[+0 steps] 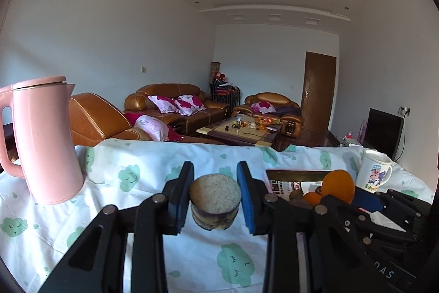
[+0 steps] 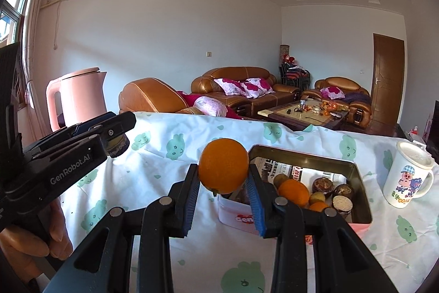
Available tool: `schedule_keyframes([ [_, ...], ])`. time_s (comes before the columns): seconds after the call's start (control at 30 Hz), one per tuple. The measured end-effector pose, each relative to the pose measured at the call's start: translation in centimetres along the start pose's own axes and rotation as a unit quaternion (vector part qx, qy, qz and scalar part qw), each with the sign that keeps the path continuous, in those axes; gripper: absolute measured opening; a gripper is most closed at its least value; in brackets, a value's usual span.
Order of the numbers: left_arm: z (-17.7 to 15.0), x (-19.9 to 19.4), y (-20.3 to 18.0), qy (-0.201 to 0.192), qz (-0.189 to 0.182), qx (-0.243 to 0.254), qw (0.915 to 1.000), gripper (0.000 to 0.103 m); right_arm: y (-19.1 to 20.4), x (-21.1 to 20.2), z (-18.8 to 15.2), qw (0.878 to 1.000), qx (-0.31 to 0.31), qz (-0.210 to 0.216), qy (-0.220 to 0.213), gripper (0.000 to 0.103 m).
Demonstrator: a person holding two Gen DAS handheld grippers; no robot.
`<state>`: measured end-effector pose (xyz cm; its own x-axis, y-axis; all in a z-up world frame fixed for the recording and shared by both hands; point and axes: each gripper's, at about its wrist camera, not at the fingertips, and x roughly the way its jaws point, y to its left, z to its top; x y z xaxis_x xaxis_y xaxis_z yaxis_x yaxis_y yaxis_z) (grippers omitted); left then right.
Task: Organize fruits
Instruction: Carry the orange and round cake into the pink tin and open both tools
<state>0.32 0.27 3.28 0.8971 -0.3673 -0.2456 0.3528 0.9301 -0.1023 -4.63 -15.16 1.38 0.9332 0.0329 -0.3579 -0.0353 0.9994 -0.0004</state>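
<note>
My left gripper [image 1: 215, 197] is shut on a round brown cake-like piece with a pale grainy top [image 1: 214, 200] and holds it above the cloth; it also shows from the side in the right wrist view [image 2: 118, 146]. My right gripper [image 2: 223, 184] is shut on an orange [image 2: 223, 162] and holds it above the left end of the metal tin [image 2: 362, 183]. The tin, lined with newspaper, holds another orange [image 2: 295, 192], kiwis [image 2: 281, 180] and several round brown pieces [image 2: 341, 203]. In the left wrist view the held orange [image 1: 338, 186] sits to the right.
A pink kettle [image 1: 45, 139] stands at the left on the cloud-print tablecloth [image 1: 233, 262]. A white cartoon mug [image 2: 408, 177] stands right of the tin. A white plastic box [image 2: 237, 216] sits just below the right gripper. Sofas and a coffee table lie beyond.
</note>
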Motion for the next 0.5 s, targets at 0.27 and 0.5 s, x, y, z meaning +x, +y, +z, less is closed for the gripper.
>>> schedule_keyframes([
  [0.27, 0.1, 1.6, -3.2, 0.012, -0.012, 0.009, 0.9998, 0.034, -2.9, -0.8, 0.4, 1.0, 0.019, -0.015, -0.007, 0.036],
  [0.5, 0.5, 2.9, -6.7, 0.017, -0.03, 0.023, 0.9992, 0.034, -5.9, -1.3, 0.7, 0.999, 0.032, -0.041, -0.015, 0.036],
])
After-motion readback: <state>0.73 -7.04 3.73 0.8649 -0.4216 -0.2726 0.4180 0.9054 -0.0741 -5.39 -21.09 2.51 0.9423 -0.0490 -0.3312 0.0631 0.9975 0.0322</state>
